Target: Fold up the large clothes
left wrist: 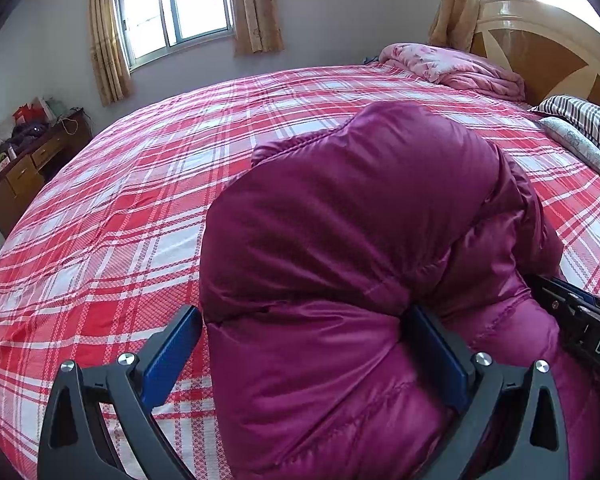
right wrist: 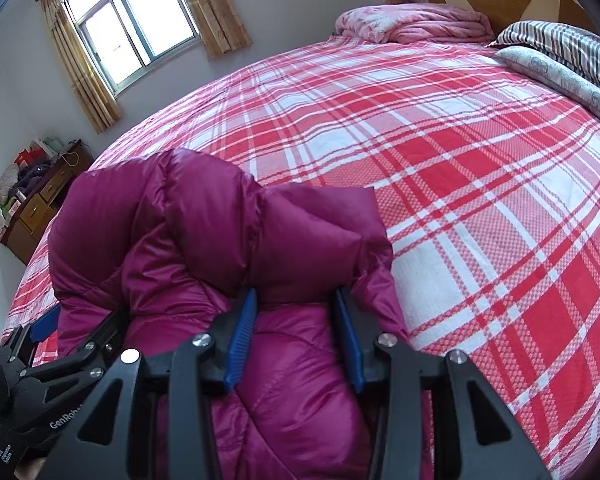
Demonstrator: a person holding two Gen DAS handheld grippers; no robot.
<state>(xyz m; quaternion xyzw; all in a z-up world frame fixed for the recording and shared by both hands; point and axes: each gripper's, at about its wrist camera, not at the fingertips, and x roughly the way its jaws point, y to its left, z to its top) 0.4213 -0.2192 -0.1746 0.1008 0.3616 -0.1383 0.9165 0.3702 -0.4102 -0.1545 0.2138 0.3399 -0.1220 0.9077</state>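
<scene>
A magenta puffer jacket (left wrist: 340, 220) lies bunched on the bed's red plaid sheet (left wrist: 120, 200), its far part doubled over toward me. My left gripper (left wrist: 302, 312) stands wide, and the thick fold fills the gap between its blue pads (left wrist: 436, 352), creased where they press. In the right wrist view the same jacket (right wrist: 180, 232) sits at the lower left. My right gripper (right wrist: 296, 294) is shut on a narrower fold at the jacket's right edge. Both grippers hold the near side, side by side. The jacket's underside is hidden.
A pink quilt (left wrist: 452, 64) and striped pillows (left wrist: 584, 120) lie by the wooden headboard (left wrist: 540, 40) at the far right. A cluttered wooden desk (left wrist: 32, 164) stands by the wall on the left, under a curtained window (left wrist: 172, 4). Bare plaid sheet (right wrist: 460, 180) spreads right of the jacket.
</scene>
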